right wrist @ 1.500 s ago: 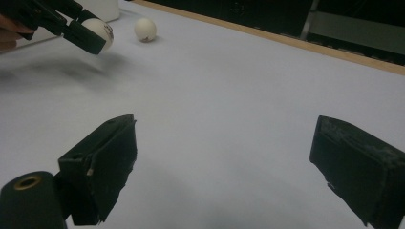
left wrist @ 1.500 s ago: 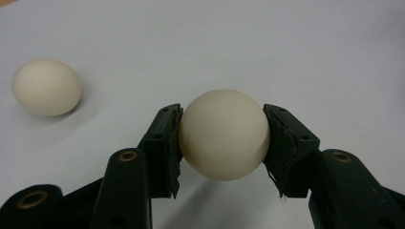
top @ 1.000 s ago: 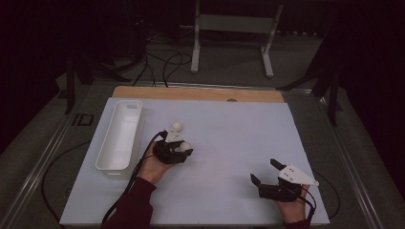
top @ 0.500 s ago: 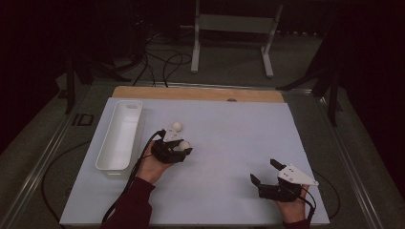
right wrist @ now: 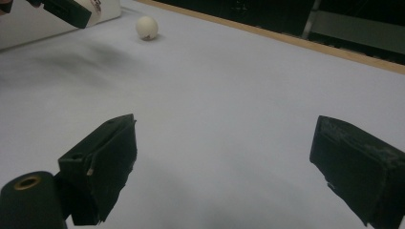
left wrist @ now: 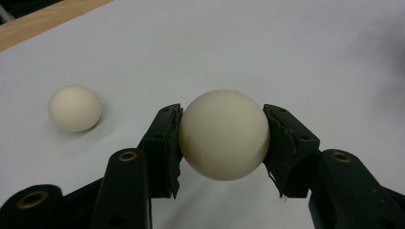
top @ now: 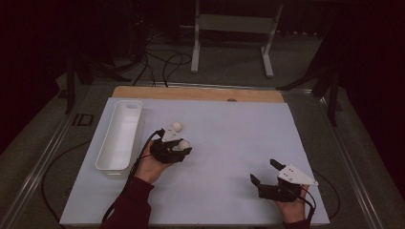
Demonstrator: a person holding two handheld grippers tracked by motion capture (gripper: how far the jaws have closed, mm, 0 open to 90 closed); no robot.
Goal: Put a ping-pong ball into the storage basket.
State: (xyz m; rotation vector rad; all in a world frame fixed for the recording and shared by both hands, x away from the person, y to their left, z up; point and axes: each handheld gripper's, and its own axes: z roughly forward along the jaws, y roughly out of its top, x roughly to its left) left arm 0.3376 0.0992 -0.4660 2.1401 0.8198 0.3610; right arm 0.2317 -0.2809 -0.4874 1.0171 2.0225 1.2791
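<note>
L gripper (left wrist: 222, 138) jaws clamped on ball (left wrist: 223, 134), now raised slightly vs 1 s ago; 2nd ball (left wrist: 75, 108) left of jaws. R gripper (right wrist: 224, 167) jaws wide, nothing between. Prob. headed for tray (top: 119, 136).

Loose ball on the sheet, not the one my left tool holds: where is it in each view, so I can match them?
High view: the loose ball sits centre-left, just beyond the left tool.
Left gripper view: at left, beside the held ball.
Right gripper view: top left.
Shared landmark: the wooden edge beyond it.
</note>
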